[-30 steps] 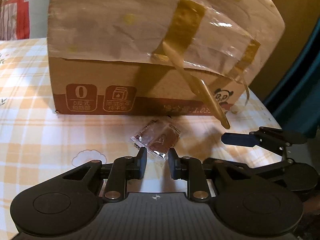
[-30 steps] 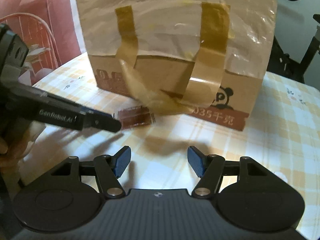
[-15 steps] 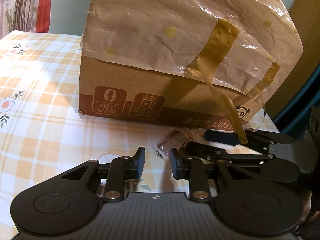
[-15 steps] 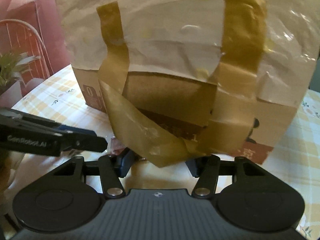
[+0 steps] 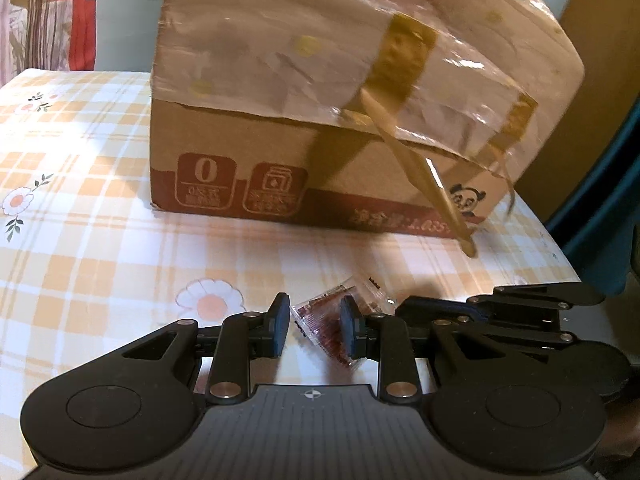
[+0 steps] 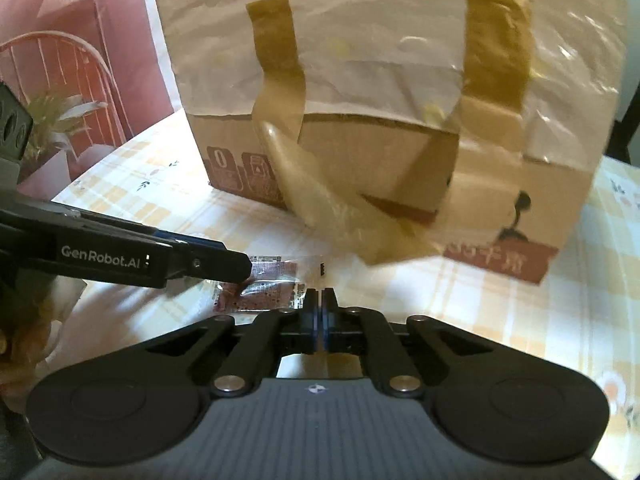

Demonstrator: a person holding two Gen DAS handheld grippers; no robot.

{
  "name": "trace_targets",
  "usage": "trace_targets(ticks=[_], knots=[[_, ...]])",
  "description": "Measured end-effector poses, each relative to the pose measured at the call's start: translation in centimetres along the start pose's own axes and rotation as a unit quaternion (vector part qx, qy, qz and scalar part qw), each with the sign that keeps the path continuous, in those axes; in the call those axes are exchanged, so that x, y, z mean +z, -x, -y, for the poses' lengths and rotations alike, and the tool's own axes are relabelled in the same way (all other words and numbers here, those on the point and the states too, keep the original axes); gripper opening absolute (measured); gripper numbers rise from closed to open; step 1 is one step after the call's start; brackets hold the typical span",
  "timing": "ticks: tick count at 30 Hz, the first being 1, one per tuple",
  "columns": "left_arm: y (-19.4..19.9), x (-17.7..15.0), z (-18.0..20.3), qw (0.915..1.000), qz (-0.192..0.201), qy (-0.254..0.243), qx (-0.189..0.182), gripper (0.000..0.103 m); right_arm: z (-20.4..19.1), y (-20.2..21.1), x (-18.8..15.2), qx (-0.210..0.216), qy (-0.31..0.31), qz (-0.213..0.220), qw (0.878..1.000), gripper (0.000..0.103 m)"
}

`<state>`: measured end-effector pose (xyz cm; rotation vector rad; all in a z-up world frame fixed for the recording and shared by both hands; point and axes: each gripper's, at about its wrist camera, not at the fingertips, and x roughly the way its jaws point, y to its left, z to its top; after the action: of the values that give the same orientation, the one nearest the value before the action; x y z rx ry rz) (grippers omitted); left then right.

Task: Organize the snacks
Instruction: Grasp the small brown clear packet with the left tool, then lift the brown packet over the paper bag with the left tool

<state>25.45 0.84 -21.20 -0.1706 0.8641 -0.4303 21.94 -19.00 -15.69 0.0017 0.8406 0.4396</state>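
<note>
A small clear snack packet (image 5: 320,320) with dark red filling sits in front of a big cardboard box (image 5: 360,100) on the checked tablecloth (image 5: 100,260). My left gripper (image 5: 316,326) straddles it, jaws a little apart, and the pads do not visibly press on it. In the right wrist view the left gripper (image 6: 240,268) reaches in from the left over the packet (image 6: 268,288). My right gripper (image 6: 321,294) is shut, its tips meeting on the packet's clear right end. The left wrist view shows the right gripper (image 5: 404,308) touching that same end.
The box (image 6: 380,100) is draped in crinkled plastic film, and loose brown tape strips (image 6: 320,208) hang off its front towards the packet. A red paper bag (image 6: 100,60) stands behind at the left. The table edge (image 5: 560,264) runs close on the right.
The right gripper's jaws closed from wide apart to fully together at the packet's end. The left gripper shifted so the packet, earlier ahead of its tips, now lies between them.
</note>
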Motion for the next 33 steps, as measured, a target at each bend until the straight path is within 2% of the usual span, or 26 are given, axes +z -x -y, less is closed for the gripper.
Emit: trace_targets(ticks=[4, 8, 13, 16, 19, 22, 23, 24, 25, 27, 31, 33], knots=[[0.5, -0.6, 0.7, 0.9999, -0.002, 0.006, -0.009, 0.034, 0.1, 1.0, -0.8, 0.015, -0.029, -0.006, 0.999, 0.002], [0.7, -1.0, 1.2, 0.9998, -0.005, 0.014, -0.009, 0.034, 0.4, 1.7, -1.3, 0.019, -0.044, -0.007, 0.999, 0.002], [1.1, -1.3, 0.8, 0.9986, -0.004, 0.048, -0.022, 0.034, 0.4, 1.9, -1.3, 0.016, -0.044, -0.007, 0.999, 0.002], [1.7, -1.2, 0.8, 0.9989, 0.014, 0.044, -0.010, 0.016, 0.4, 1.9, -1.4, 0.016, -0.043, -0.006, 0.999, 0.002], [2.3, -0.6, 0.8, 0.9978, 0.026, 0.054, -0.028, 0.014, 0.4, 1.8, -1.4, 0.020, -0.041, -0.007, 0.999, 0.006], [2.4, -0.2, 1.1, 0.9972, 0.023, 0.055, -0.045, 0.008, 0.3, 1.8, -1.3, 0.023, -0.044, -0.007, 0.999, 0.009], [2.3, 0.0, 1.2, 0.9971, 0.021, 0.055, -0.048, 0.008, 0.3, 1.8, -1.3, 0.029, -0.045, -0.008, 0.999, 0.015], [2.2, 0.0, 1.4, 0.9973, 0.018, 0.052, -0.048, 0.008, 0.3, 1.8, -1.3, 0.039, -0.046, -0.008, 0.998, 0.026], [2.1, 0.0, 1.5, 0.9974, 0.016, 0.051, -0.049, 0.008, 0.2, 1.8, -1.2, 0.047, -0.045, -0.009, 0.998, 0.031], [1.9, 0.0, 1.8, 0.9972, 0.013, 0.050, -0.054, 0.008, -0.3, 1.7, -1.2, 0.059, -0.033, -0.010, 0.998, 0.050], [1.7, -0.3, 2.0, 0.9968, 0.007, 0.051, -0.061, 0.008, -1.9, 1.5, -1.2, 0.050, 0.022, -0.013, 0.998, 0.061], [1.6, -0.5, 1.9, 0.9967, 0.003, 0.051, -0.063, 0.007, -2.3, 1.2, -1.1, 0.045, 0.036, -0.015, 0.998, 0.063]])
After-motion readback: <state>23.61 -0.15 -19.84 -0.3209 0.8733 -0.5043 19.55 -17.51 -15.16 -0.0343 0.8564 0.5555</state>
